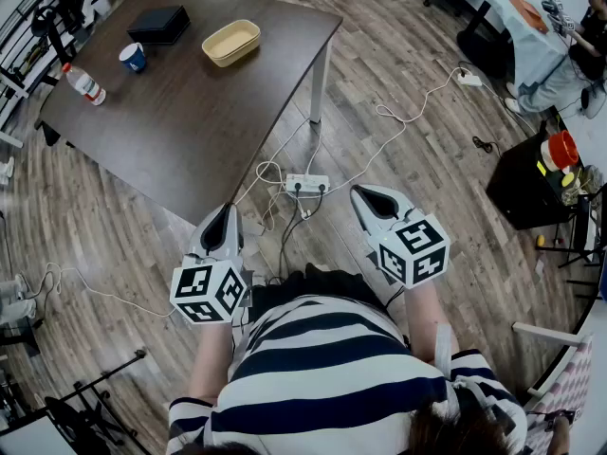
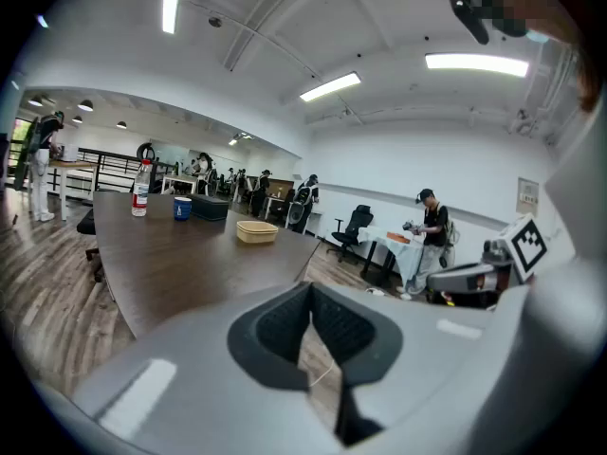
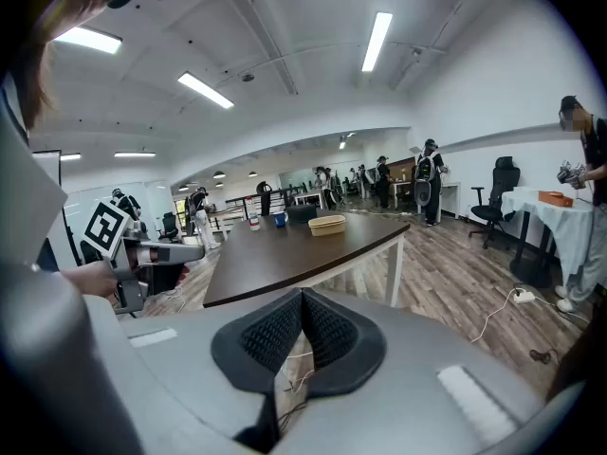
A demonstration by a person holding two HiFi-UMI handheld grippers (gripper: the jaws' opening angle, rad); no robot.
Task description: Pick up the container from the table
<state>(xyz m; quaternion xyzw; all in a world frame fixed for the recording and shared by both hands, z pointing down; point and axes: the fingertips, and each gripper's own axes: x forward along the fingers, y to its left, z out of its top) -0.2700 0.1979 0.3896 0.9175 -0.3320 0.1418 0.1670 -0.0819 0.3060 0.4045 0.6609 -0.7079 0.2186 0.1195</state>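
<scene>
In the head view, the container (image 1: 230,42) is seen on the far part of the dark wooden table (image 1: 190,131), well apart from both grippers. It is a shallow, oblong, tan tray with rounded corners and a raised rim. A thin, moulded plastic or fibre material is judged likely, so it should be light, fairly stiff and not fragile, though a smooth wall may slip. The rim of a long side is judged the best place to be gripped, with one jaw inside and one outside. A black box (image 1: 158,25), a blue cup (image 1: 133,57) and a clear bottle (image 1: 85,84) are set beyond it. The left gripper (image 1: 226,207) and right gripper (image 1: 363,192) are held low over the plank floor, near a white power strip (image 1: 306,184).

In the left gripper view, the ribbed dark pads are seen pressed together at the tips, with nothing between them. The container is seen far off on the matte tabletop.

In the right gripper view, the jaws are likewise closed and empty. Only floor and a thin cable are glimpsed below the pads. The container is seen small, near the table's far end.
</scene>
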